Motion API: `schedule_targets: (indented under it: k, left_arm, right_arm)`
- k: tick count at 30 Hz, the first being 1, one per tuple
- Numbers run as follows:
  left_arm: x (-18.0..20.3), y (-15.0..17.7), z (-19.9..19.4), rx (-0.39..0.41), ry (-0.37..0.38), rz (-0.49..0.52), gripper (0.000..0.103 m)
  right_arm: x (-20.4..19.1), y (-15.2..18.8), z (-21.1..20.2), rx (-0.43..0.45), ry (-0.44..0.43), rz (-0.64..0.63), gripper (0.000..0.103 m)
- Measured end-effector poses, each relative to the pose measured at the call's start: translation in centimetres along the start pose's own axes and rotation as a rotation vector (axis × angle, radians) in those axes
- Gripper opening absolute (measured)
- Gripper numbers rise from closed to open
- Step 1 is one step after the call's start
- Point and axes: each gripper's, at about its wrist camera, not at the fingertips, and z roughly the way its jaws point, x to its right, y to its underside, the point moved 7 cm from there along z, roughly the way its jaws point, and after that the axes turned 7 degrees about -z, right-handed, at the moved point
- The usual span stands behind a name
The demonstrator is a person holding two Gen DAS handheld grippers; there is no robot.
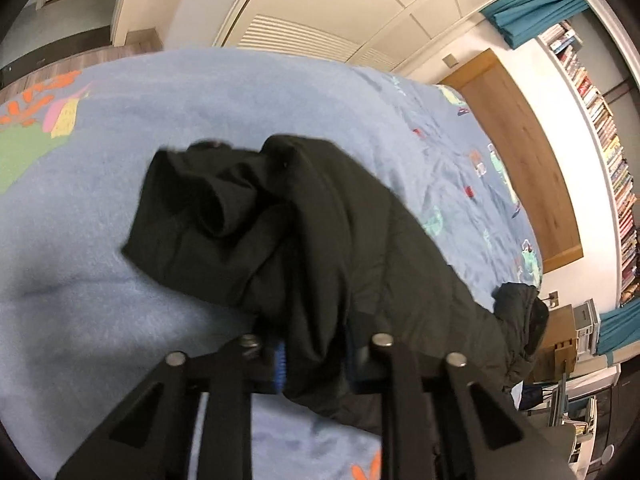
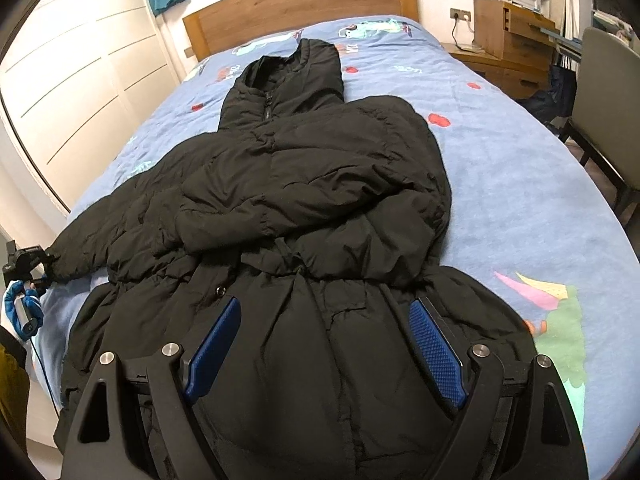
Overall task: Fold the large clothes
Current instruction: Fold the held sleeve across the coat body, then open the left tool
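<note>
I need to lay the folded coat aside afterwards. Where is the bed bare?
Bare blanket lies right of the black coat, toward the chair, and in a smaller strip between hood and headboard. The left is crowded: the sleeve reaches that edge.

You had no readable text, label, brand or number in either view. The bedspread [image 2: 500, 168] carried small printed motifs with a few letter-like marks near the headboard [image 2: 304, 4], but they were too small and blurred to make out. The spines of the books [image 1: 600, 120] on the wall shelf were too small to read, and the black coat [image 2: 304, 184] showed no legible tag
</note>
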Motion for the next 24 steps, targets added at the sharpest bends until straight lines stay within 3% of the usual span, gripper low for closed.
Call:
schedule_targets:
  k: [13, 24]
  left_arm:
    - [10.5, 4.0, -7.0, 0.052, 0.106, 0.227, 0.009]
    - [22.4, 13.5, -11.6, 0.013, 0.221, 0.431, 0.009]
  right_arm:
    - [3.1, 0.4, -4.7, 0.097, -0.007, 0.043, 0.085]
    - [8.5, 1.9, -9.0, 0.182, 0.015, 0.125, 0.085]
